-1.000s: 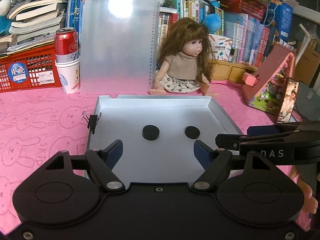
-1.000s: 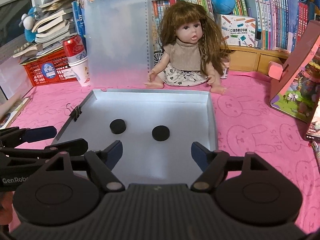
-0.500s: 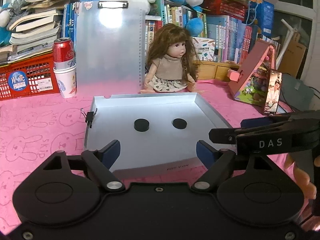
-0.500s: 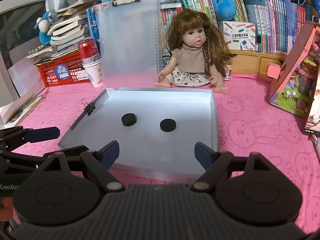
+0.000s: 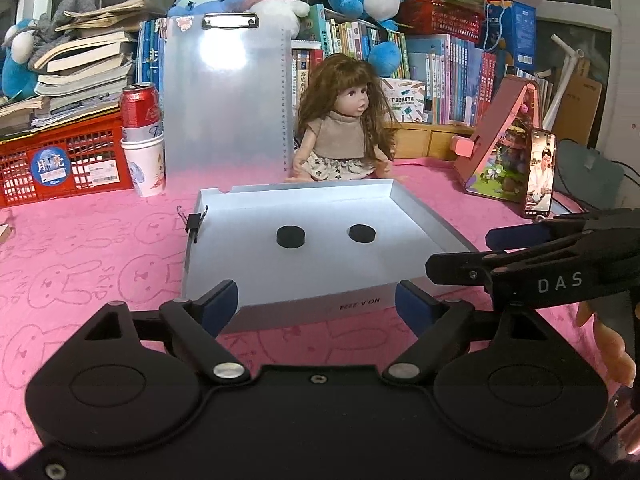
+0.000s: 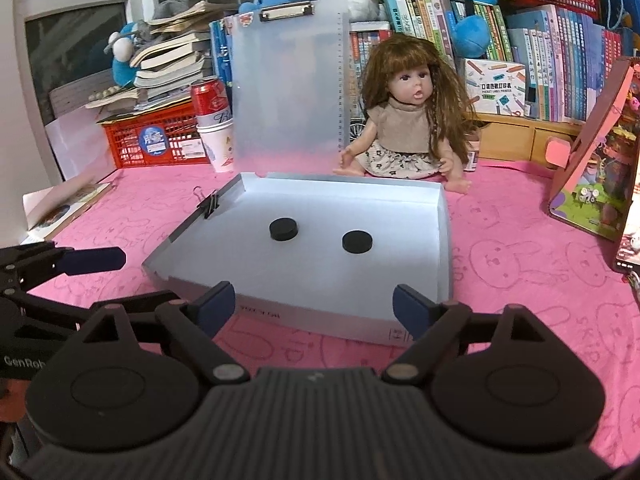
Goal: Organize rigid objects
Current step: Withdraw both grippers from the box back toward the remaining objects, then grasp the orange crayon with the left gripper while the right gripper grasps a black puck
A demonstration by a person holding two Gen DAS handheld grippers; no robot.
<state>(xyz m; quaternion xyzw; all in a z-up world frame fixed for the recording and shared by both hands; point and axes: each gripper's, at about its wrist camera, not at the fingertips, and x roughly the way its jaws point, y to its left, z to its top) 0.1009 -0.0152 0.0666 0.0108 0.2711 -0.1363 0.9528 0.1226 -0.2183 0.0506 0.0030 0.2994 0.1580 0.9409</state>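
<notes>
While two black discs (image 5: pixel 291 236) (image 5: pixel 362 233) already lie apart inside the grey tray (image 5: pixel 424 216), both the left gripper (image 5: pixel 316 306) and right gripper (image 6: pixel 310 306) hover empty, jaws wide, just short of it, so placing looks done.

Black tongs (image 5: pixel 316 306), blue pads (image 5: pixel 218 304), silver screws, "DAS" marking.

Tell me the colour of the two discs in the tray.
Black discs; clearest in the right wrist view.
</notes>
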